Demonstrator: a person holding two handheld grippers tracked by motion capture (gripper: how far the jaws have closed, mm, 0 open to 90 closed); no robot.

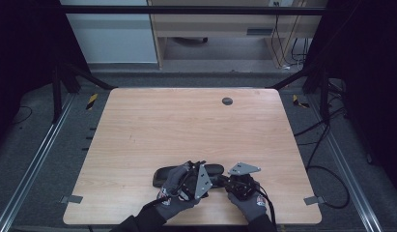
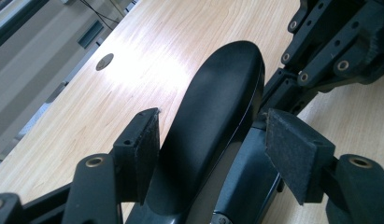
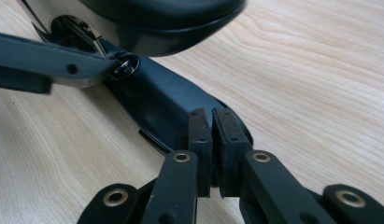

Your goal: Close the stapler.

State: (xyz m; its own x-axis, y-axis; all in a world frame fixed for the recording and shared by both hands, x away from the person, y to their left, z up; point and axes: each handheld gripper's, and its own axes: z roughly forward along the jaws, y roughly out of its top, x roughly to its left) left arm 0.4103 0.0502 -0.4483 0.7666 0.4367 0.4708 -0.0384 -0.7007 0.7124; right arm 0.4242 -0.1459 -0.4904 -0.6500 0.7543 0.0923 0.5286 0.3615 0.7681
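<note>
One black case (image 1: 186,173), long axis across table, left jaws spread around it, right jaws nearly together.

gloves: grey knit, red logo | tools: blk, brass rivets, grey plates

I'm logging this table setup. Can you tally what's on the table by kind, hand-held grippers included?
Black hinged case, lid raised: 1
Hand-held grippers, left gripper and right gripper: 2
Round grommet set in the table: 1
Total: 4
</note>
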